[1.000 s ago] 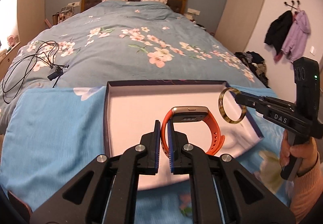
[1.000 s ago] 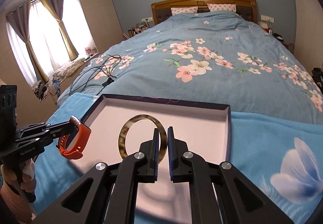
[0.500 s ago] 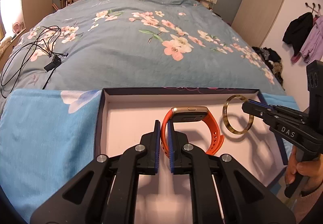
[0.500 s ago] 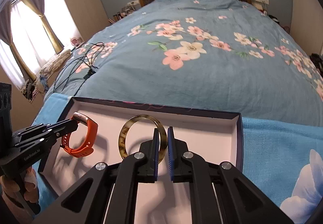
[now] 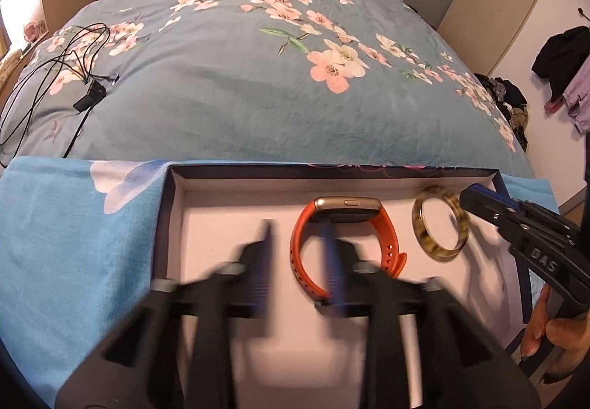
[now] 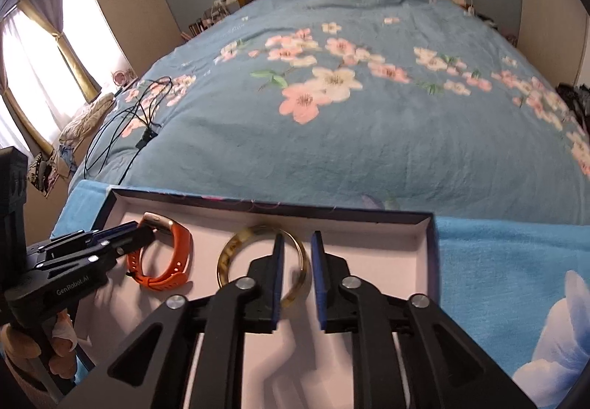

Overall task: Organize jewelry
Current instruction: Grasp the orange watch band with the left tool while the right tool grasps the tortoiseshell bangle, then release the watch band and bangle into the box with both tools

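Tools part over the box [image 5: 173, 187]: left tool [image 5: 298, 254] and right tool [image 6: 297, 272] both spread, releasing orange watch [image 5: 343, 243] and bangle [image 6: 258, 257]. Withdrawing carelessly could snag either band and drag it out.

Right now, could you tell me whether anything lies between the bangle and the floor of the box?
Nothing visible does. The bangle sits inside the box, ahead of the right gripper, whose jaws are parted. The orange watch lies apart, to its left.
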A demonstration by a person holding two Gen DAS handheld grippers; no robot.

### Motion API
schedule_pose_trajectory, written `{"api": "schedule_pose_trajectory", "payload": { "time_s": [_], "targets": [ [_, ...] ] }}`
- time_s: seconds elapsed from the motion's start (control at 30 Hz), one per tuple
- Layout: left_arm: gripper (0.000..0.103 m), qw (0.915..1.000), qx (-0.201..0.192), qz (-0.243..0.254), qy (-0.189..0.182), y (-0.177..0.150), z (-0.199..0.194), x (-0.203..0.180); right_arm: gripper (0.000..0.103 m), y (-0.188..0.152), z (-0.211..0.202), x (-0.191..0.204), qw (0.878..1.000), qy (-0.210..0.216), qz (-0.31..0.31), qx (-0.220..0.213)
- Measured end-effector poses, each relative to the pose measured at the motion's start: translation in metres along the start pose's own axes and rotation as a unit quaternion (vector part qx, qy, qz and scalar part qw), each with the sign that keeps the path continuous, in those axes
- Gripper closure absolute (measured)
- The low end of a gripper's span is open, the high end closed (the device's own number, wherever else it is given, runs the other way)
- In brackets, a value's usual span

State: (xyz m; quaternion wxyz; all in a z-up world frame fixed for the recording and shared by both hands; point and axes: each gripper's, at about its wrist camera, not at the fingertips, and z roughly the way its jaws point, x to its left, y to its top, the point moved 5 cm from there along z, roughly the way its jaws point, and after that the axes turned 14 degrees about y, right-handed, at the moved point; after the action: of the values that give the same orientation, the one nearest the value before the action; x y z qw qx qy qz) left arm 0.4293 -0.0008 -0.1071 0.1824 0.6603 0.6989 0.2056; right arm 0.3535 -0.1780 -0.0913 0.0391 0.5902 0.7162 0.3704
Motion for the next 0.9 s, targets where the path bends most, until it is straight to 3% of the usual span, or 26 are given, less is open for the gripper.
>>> {"api": "schedule_pose_trajectory", "payload": {
  "time_s": [0.03,0.23,0.43,0.63,0.67,0.7,0.73,0.9],
  "targets": [
    [0.066,1.0000,-0.009,0.001,0.001,-0.002,-0.004,0.001,0.074,0.000,-0.006,0.003,1.000,-0.001,-0.009,-0.009],
    [0.059,0.9956,-0.091,0.018,-0.006,-0.023,-0.062,0.014,0.066,-0.029,-0.072,0.045,0.992,0.054,-0.104,-0.053],
    [0.055,0.9869,-0.151,0.045,-0.035,-0.069,-0.123,0.029,0.066,-0.092,-0.108,0.067,0.983,0.074,-0.164,-0.025],
    [0.054,0.9833,-0.160,0.071,-0.048,-0.131,-0.148,0.037,0.063,-0.159,-0.114,0.065,0.984,0.079,-0.161,0.018],
    [0.054,0.9832,-0.159,0.075,-0.050,-0.141,-0.149,0.037,0.058,-0.167,-0.113,0.063,0.984,0.082,-0.156,0.024],
    [0.052,0.9834,-0.153,0.080,-0.056,-0.151,-0.149,0.036,0.043,-0.175,-0.113,0.063,0.985,0.075,-0.154,0.026],
    [0.052,0.9839,-0.148,0.082,-0.059,-0.159,-0.149,0.035,0.037,-0.180,-0.113,0.061,0.986,0.063,-0.155,0.025],
    [0.052,0.9836,-0.139,0.098,-0.061,-0.186,-0.149,0.025,0.043,-0.190,-0.108,0.064,0.985,0.062,-0.155,0.030]
  ]
}}
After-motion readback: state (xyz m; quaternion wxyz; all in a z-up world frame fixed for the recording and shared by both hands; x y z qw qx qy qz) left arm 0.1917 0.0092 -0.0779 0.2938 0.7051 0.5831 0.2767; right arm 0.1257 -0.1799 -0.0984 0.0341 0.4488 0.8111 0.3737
